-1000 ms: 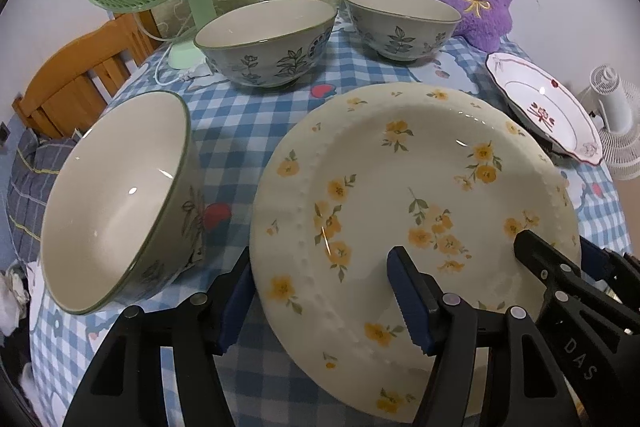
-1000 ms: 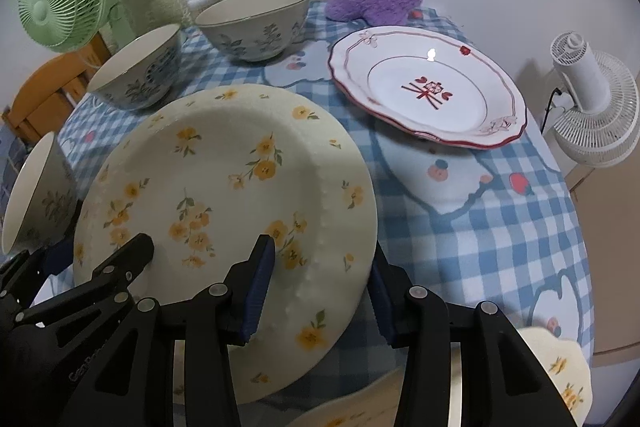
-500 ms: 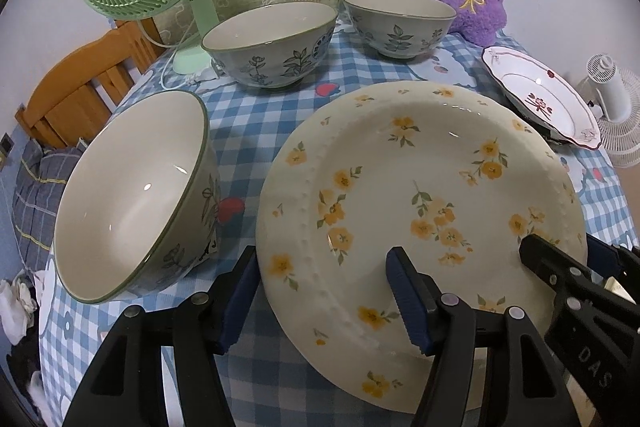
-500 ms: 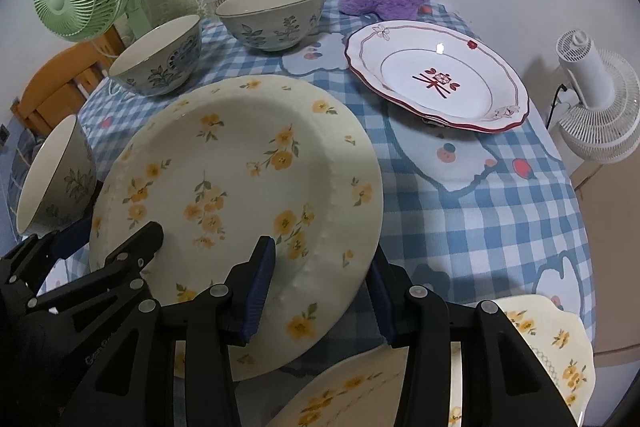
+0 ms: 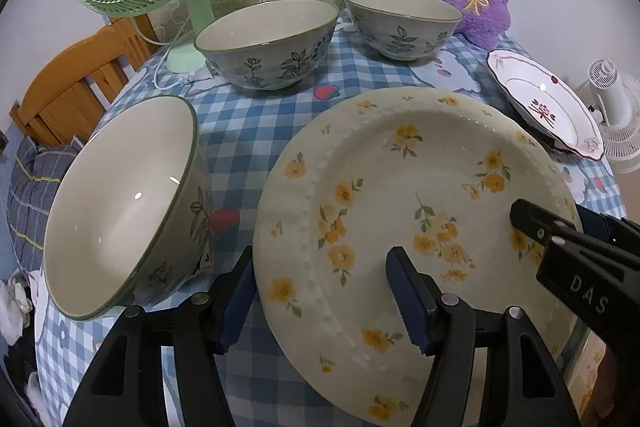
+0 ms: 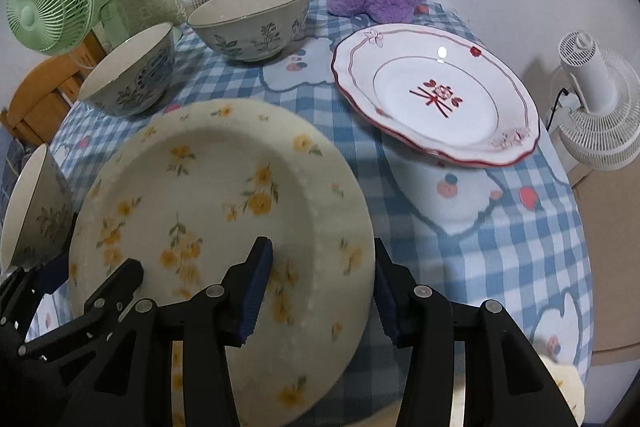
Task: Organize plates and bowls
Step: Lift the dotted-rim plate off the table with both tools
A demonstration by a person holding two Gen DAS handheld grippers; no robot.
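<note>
**A:** Where does your flowered plate (image 5: pixel 400 187) sit?

**B:** At the near edge of the table (image 6: pixel 500 247), tilted, with its near side raised. You have it above a matching plate (image 6: pixel 560 383), of which only a sliver peeks out at the near right corner. My guess is that you are stacking like on like.

**A:** And the tongs?

**B:** Your right tongs (image 6: pixel 320 267) straddle the plate's right rim, one finger over the face and one outside the edge. Their jaws are opening and the pads stand off the rim, so that side looks like a release. Your left tongs (image 5: pixel 320 279) stand wide across the left rim in the same way. I cannot tell whether their pads press on it.

**A:** Why two sides?

**B:** Probably because a wide, shallow plate tips easily, and a hold on both rims keeps it level as it goes down.

**A:** Anything close by?

**B:** A bowl (image 5: pixel 120 207) leans just beside the plate at the left edge, so mind your left fingers. Two more bowls (image 5: pixel 268 43) stand at the far edge, and a red-trimmed plate (image 6: pixel 436 107) lies toward the right edge, well apart.
</note>
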